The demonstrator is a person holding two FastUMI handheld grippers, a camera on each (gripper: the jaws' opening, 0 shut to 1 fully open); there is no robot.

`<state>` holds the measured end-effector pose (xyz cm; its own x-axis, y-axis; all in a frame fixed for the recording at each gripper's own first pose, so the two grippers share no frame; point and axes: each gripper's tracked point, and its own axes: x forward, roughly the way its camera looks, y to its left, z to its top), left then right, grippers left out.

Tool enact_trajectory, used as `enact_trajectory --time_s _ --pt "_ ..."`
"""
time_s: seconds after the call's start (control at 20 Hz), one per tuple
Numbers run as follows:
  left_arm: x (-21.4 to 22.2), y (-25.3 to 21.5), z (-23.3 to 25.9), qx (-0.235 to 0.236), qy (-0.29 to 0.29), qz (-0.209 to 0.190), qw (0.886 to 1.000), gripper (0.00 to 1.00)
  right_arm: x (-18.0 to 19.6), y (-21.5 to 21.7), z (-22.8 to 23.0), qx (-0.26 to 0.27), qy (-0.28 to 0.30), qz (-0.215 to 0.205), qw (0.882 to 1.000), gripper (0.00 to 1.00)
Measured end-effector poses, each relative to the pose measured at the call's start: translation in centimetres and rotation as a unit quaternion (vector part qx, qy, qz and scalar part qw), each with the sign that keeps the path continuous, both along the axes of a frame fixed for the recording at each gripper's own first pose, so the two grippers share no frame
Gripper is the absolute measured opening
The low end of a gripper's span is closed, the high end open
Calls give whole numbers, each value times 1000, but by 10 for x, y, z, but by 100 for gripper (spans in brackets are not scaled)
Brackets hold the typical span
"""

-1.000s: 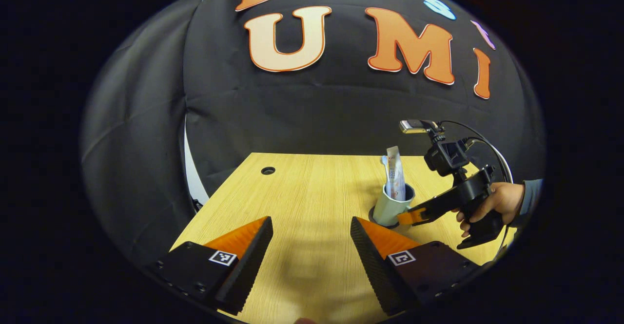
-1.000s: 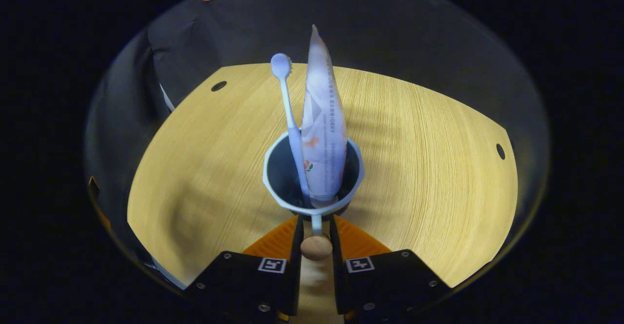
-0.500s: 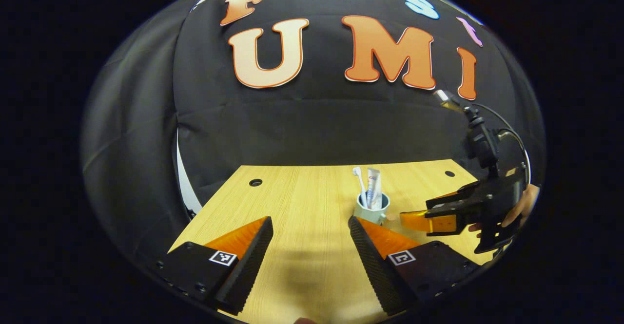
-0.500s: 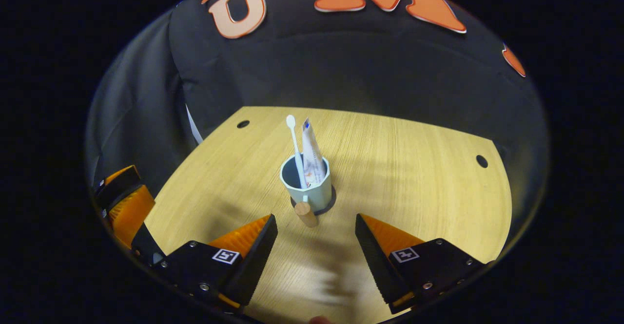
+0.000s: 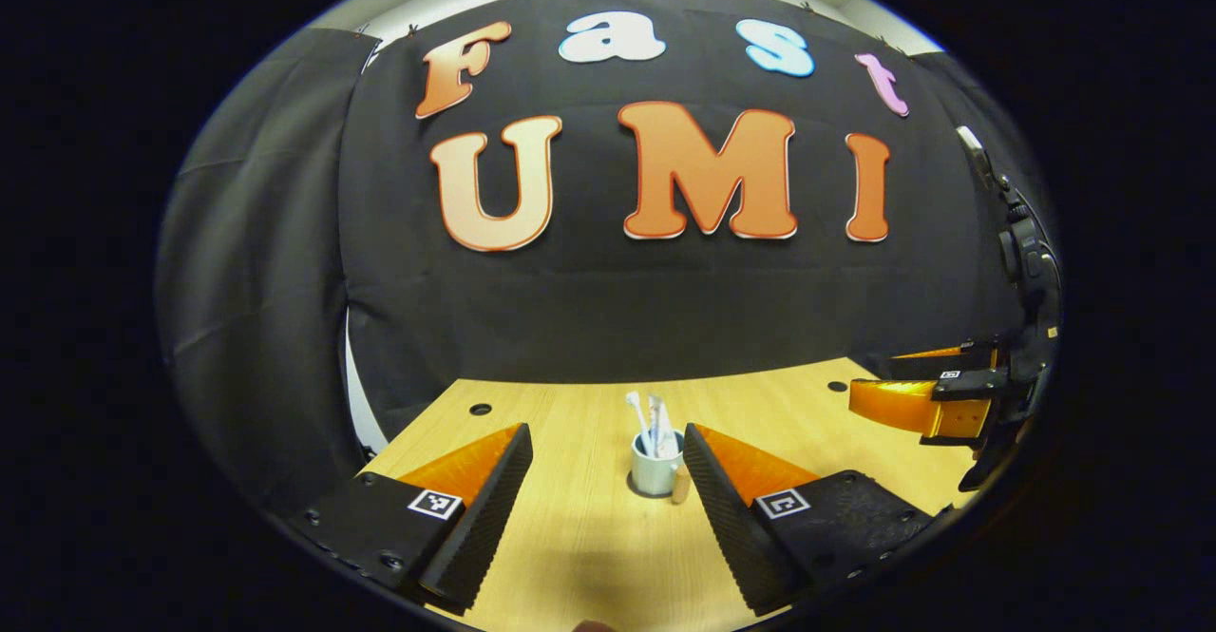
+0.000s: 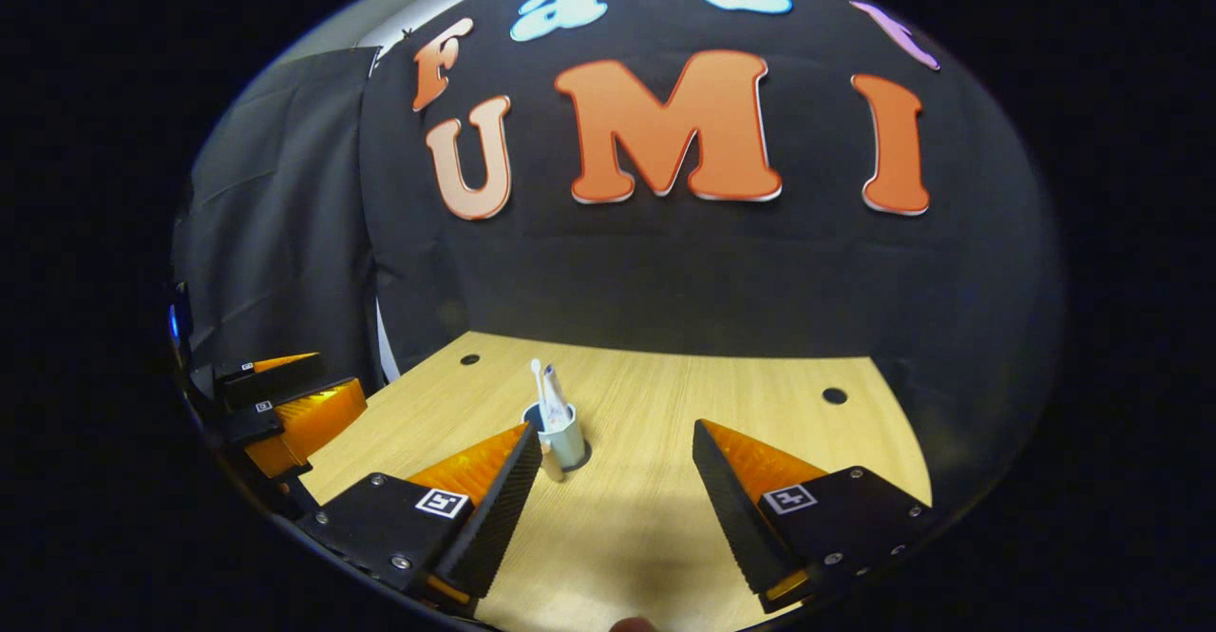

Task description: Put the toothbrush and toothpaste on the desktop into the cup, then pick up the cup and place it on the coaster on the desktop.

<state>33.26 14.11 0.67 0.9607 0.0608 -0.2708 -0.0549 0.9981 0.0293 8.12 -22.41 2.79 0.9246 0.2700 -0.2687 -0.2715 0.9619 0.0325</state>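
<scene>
A pale cup point(image 5: 654, 472) stands upright on a dark coaster point(image 5: 638, 492) in the middle of the wooden desktop point(image 5: 570, 537). A white toothbrush point(image 5: 636, 415) and a toothpaste tube point(image 5: 658, 419) stick up out of it. In the right gripper view the cup point(image 6: 568, 442) with the toothbrush point(image 6: 538, 377) and toothpaste point(image 6: 554, 388) sits on the coaster point(image 6: 583, 459). My left gripper point(image 5: 606, 434) is open, well back from the cup. My right gripper point(image 6: 617, 430) is open too and holds nothing. Both are apart from the cup.
The desktop has round cable holes point(image 5: 481, 409) near its far corners point(image 6: 834, 394). The black cloth wall closes the back and left. The right gripper point(image 5: 926, 406) shows at the far right of the left gripper view, the left gripper point(image 6: 299, 409) at the far left of the right gripper view.
My right gripper let go of the cup's handle, opened and drew back. Both grippers pulled away and tilted up, so the cup looks smaller and farther off.
</scene>
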Motion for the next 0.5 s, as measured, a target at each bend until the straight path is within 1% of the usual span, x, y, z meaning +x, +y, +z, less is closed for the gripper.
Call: enact_trajectory --time_s 0.05,0.1,0.15,0.25,0.5 --pt "-3 -8 7 0 -10 -5 1000 96 -3 -7 7 -5 -18 -3 1000 96" --pt "-6 -16 14 2 -18 -8 1000 96 -7 -11 14 -6 -35 -4 999 100" --pt "-11 -21 21 5 -29 -11 1000 96 -12 -13 19 -5 -52 -3 999 97" --pt "-15 -31 35 11 -48 -16 999 96 -23 -17 29 0 -80 -1 997 97" --pt "-12 -41 55 17 -92 -18 995 96 -37 -26 40 4 -117 -2 993 96"
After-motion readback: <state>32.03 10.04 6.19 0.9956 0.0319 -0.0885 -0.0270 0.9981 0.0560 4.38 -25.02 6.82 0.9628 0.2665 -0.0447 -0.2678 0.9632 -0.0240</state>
